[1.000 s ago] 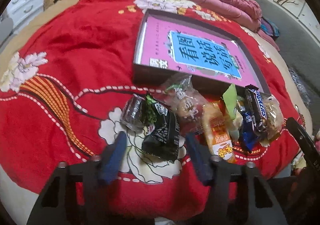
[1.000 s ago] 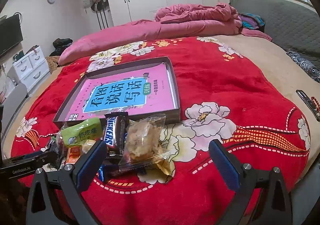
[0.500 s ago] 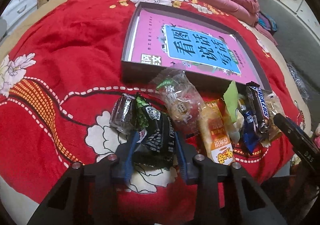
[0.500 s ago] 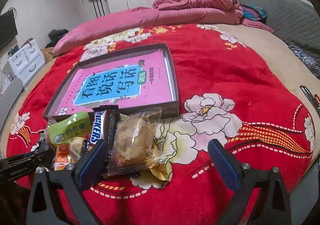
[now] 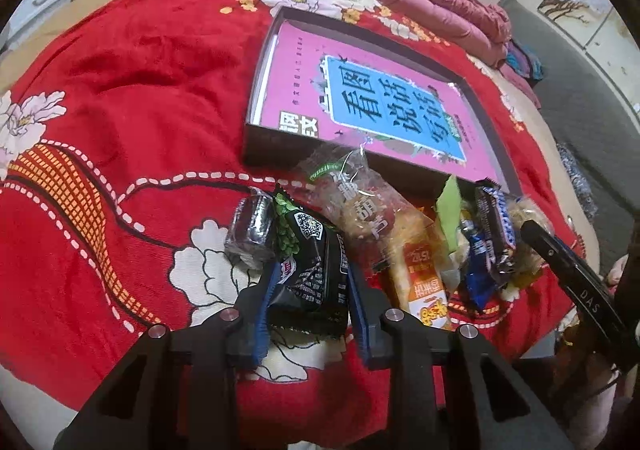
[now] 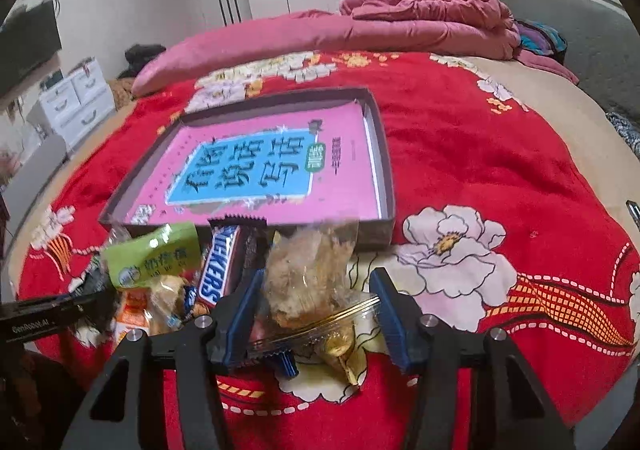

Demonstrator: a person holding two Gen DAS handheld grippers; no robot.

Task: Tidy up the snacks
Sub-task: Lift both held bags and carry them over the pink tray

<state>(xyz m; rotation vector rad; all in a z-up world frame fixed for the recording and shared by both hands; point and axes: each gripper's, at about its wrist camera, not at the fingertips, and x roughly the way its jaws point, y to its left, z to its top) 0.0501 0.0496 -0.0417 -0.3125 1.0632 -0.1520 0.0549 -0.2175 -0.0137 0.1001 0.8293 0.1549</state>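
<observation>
Jaws: left gripper (image 5: pixel 310 294) clamps black packet (image 5: pixel 310 266); right gripper (image 6: pixel 316 310) straddles clear bag (image 6: pixel 310 278), unclosed.

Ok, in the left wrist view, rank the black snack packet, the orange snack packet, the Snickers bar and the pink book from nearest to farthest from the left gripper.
1. Black snack packet, between the left gripper's fingers.
2. Orange snack packet, just right of the gripper.
3. Snickers bar, further right, in the pile.
4. Pink book, beyond the snacks, inside the dark tray.
</observation>
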